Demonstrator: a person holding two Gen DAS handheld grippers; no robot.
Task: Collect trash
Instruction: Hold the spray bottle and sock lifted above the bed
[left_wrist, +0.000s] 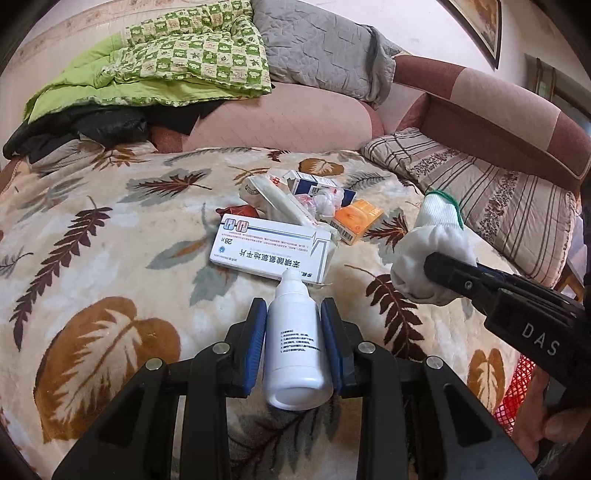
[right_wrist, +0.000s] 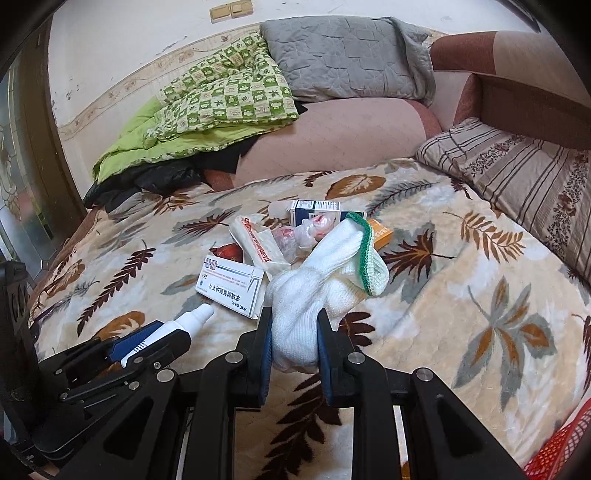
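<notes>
Left tool clamps white bottle; right tool grips white glove above leaf-print blanket.

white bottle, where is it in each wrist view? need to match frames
Left wrist: white bottle bottom centre, clamped in the left gripper.
Right wrist: lower left, nozzle poking out of that gripper.
Shared landmark: large white medicine box just beyond the nozzle.

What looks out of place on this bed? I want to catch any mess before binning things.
A heap of litter lies mid-blanket: a large white medicine box, a smaller blue-white box, an orange box and crumpled plastic. Nothing looks spilled. The left gripper clamps a white bottle; the right gripper clamps a white glove.
</notes>
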